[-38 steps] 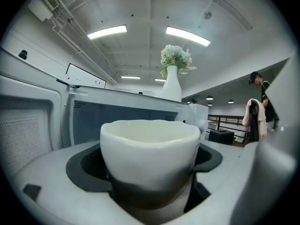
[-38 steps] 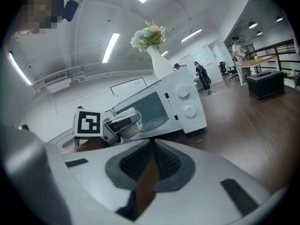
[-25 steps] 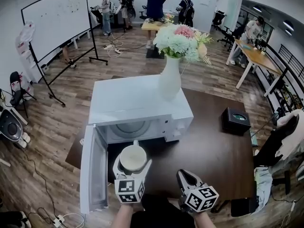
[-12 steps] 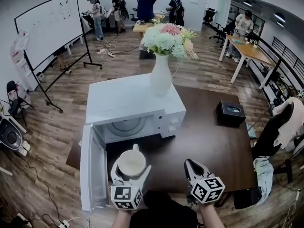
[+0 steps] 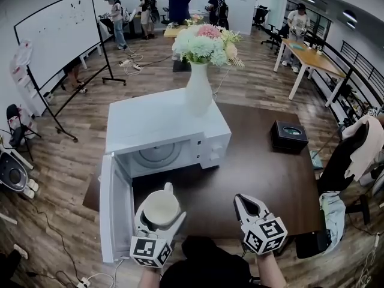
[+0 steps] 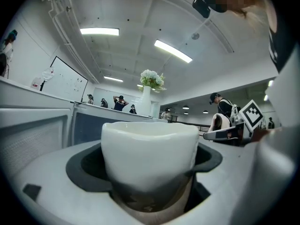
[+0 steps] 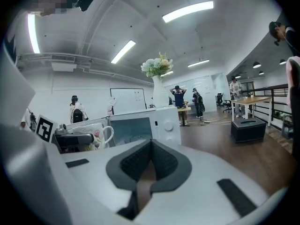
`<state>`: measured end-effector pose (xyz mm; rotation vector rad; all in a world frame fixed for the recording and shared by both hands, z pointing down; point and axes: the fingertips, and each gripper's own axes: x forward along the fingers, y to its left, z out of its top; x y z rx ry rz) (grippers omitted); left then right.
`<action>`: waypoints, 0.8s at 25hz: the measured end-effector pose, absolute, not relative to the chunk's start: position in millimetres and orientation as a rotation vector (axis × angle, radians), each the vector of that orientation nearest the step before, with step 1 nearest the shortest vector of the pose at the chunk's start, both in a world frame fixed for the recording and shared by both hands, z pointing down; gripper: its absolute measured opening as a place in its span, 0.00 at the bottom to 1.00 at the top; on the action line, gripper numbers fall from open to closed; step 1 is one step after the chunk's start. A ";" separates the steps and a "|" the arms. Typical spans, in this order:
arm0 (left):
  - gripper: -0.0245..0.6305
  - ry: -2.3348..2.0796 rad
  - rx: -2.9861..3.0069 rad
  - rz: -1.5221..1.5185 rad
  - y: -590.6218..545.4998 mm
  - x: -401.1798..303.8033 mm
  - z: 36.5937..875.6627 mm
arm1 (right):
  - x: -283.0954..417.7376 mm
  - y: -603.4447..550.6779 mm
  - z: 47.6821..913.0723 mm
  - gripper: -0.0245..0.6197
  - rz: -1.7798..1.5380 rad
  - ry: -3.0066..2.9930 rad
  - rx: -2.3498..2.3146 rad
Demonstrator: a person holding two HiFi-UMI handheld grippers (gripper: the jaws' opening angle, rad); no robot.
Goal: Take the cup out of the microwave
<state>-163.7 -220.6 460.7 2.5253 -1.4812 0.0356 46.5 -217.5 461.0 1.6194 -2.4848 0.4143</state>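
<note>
Left gripper (image 5: pixel 161 218): jaws clenched on the cup (image 6: pixel 150 153), dark pads on either side of its lower wall. The rim stands above the jaws, about level.

Right gripper (image 7: pixel 149 166): jaws pressed together, nothing between them. It is held low in front of the microwave (image 5: pixel 165 134), to the right of its opening and well apart from the cup.

Cup position: outside the cavity, in front of the microwave's opening, just beside the inner face of the open door (image 5: pixel 115 212), over the dark counter (image 5: pixel 264 173). No view shows whether its base touches the counter. I judge the extraction itself nearly done; what is left is carrying it clear and setting it down.

Doing this step well:
- Keep the rim level, with no wrist roll.
- Draw it straight away from the microwave, keeping off the door on the side.
- Hold the squeeze steady. The glazed wall looks slick and the grip sits low, so the cup could tip in the jaws if jolted.
- Set it on bare counter to the right of the door, then release.

Cup, appearance:
- White glazed mug with a thick rim.
- Loop handle pointing toward the microwave.
- The right gripper view shows a small coloured pattern on its side, too small to read.
- The inside looks pale. I cannot tell if it holds anything.

Farther out: a white vase (image 5: pixel 198 92) of flowers stands on top of the microwave, and a black box (image 5: pixel 288 135) sits on the counter to the microwave's right.
</note>
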 end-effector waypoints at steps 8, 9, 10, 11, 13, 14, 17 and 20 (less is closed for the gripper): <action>0.80 -1.456 2.566 0.000 -220.5 -166.2 454.3 | 37.4 -215.2 456.2 0.03 0.419 -2.502 1.558; 0.80 -1.455 2.572 0.002 -221.0 -166.2 453.2 | 37.5 -215.7 456.5 0.03 0.416 -2.499 1.559; 0.80 -1.454 2.577 0.004 -221.3 -166.3 452.3 | 37.5 -216.4 456.8 0.03 0.415 -2.496 1.561; 0.80 -1.452 2.579 0.006 -221.4 -166.5 451.5 | 37.1 -216.9 456.8 0.03 0.417 -2.497 1.562; 0.80 -1.449 2.582 0.009 -221.7 -166.6 450.6 | 35.4 -217.9 456.4 0.03 0.422 -2.503 1.560; 0.80 -1.449 2.583 0.011 -222.0 -166.6 450.4 | 34.2 -218.4 456.1 0.03 0.422 -2.506 1.558; 0.80 -1.451 2.580 0.012 -223.4 -166.3 450.6 | 32.5 -220.2 454.4 0.03 0.422 -2.513 1.567; 0.80 -1.450 2.575 0.008 -225.1 -165.8 451.5 | 32.6 -221.5 455.2 0.03 0.441 -2.517 1.579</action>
